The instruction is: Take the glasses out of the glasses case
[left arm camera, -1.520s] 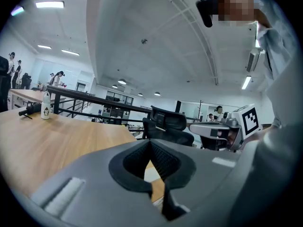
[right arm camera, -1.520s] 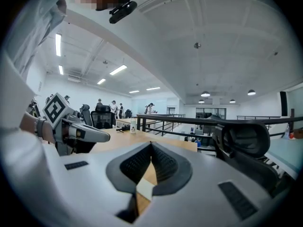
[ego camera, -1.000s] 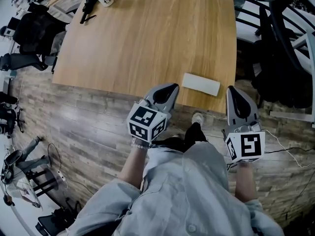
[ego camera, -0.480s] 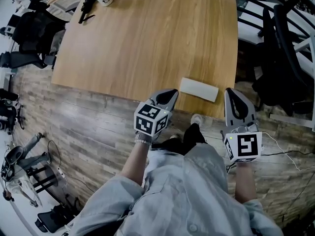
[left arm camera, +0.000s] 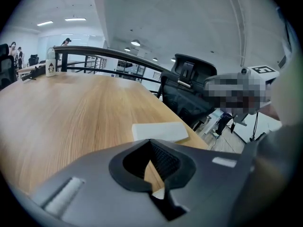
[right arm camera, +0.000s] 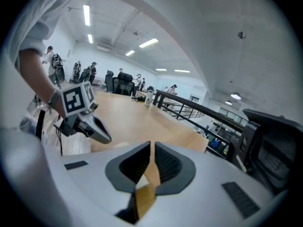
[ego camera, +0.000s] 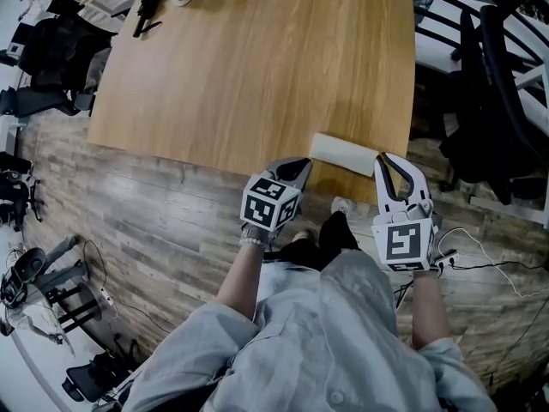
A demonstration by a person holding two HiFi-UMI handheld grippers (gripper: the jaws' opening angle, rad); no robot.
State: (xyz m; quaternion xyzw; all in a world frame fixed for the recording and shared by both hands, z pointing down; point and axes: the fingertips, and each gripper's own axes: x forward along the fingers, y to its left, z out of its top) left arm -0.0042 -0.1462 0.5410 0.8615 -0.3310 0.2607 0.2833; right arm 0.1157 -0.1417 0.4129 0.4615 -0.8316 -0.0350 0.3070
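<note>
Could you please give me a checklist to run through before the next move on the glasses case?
1. Glasses case lying on the table by its near edge: ok.
2. Case opened: not ok, it is closed.
3. Glasses inside: cannot tell.
4. Left tool open for a grip: not ok, shut and empty.
5. Right tool open: not ok, shut and empty.
</note>
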